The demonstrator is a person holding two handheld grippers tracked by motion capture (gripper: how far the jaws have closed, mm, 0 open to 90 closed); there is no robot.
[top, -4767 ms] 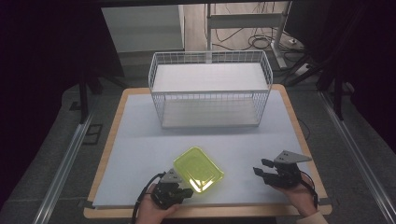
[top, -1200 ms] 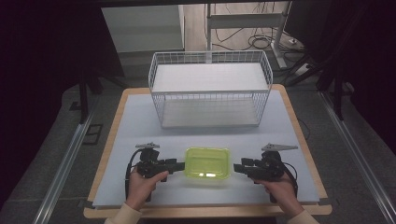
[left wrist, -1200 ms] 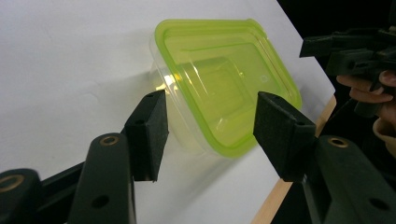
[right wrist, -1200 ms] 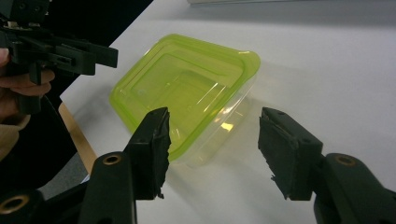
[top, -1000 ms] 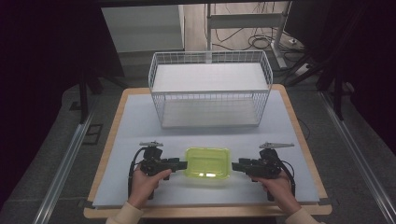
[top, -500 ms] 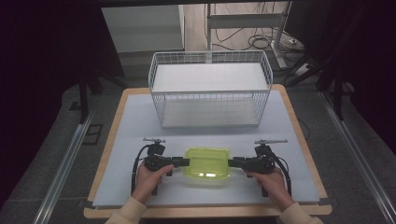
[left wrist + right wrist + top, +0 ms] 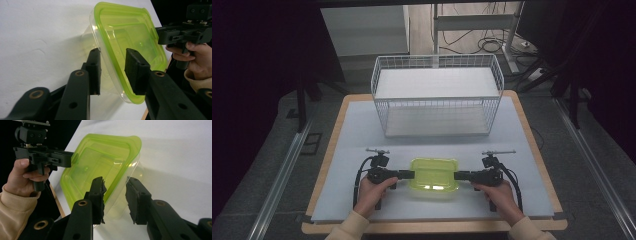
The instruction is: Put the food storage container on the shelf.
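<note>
**Both grippers close in on the green-lidded box**

Your two hands have come in from the sides since the earlier frames: the left gripper [image 7: 408, 174] and the right gripper [image 7: 460, 175] now stand at opposite short ends of the plastic container [image 7: 434, 174], where a moment ago a gap showed on each side. The container itself, angled near your left hand in the oldest frame, now lies square to the table edge in the lower middle of the high view, on the white table cover [image 7: 357, 135].

Both sets of jaws have just been closing. In the left gripper view the container's [image 7: 125, 37] lime rim sits between the two black pads, one pad [image 7: 93, 67] beside the clear wall and the other [image 7: 135, 71] over the lid. In the right gripper view the same holds: the rim of the container [image 7: 100, 165] runs between the pads [image 7: 97, 195]. Each pair still looks slightly apart from the plastic, so the jaws straddle the ends without yet pinching them firmly.

You appear to be setting up a two-handed lift. The wire basket [image 7: 437, 95] waits in the upper middle of the frame, well apart from the container, and seems the likely destination once both grips bite.
</note>
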